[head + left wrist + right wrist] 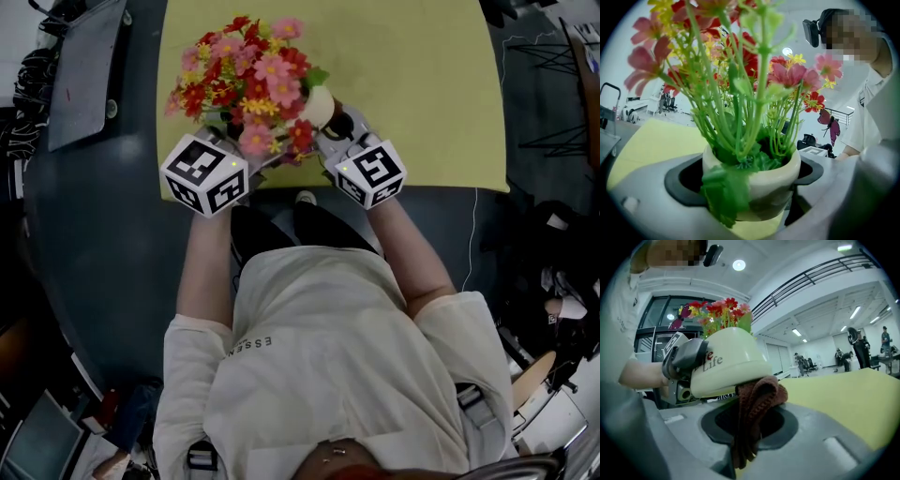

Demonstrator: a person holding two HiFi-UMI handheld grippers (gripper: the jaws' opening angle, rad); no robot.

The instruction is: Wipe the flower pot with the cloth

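flower pot (pixel 774 179) in left gripper (pixel 747 182), cloth (pixel 757 401) seemingly against it

Cream short-sleeved T-shirt (pixel 319 347) on the person, small dark lettering across it, ESSEN legible. A black strap buckle (pixel 201 457) sits low at the side. Dark trousers (pixel 281 230) below, and one white shoe tip (pixel 305 197) peeking out. Black head-mounted camera (pixel 812 32) up top. Left gripper (pixel 747 183) and right gripper (pixel 750 427): grey moulded shells, black oval recesses at the jaws. Each carries a white cube with black square markers (pixel 204 173), with a tiny green light on each cube.
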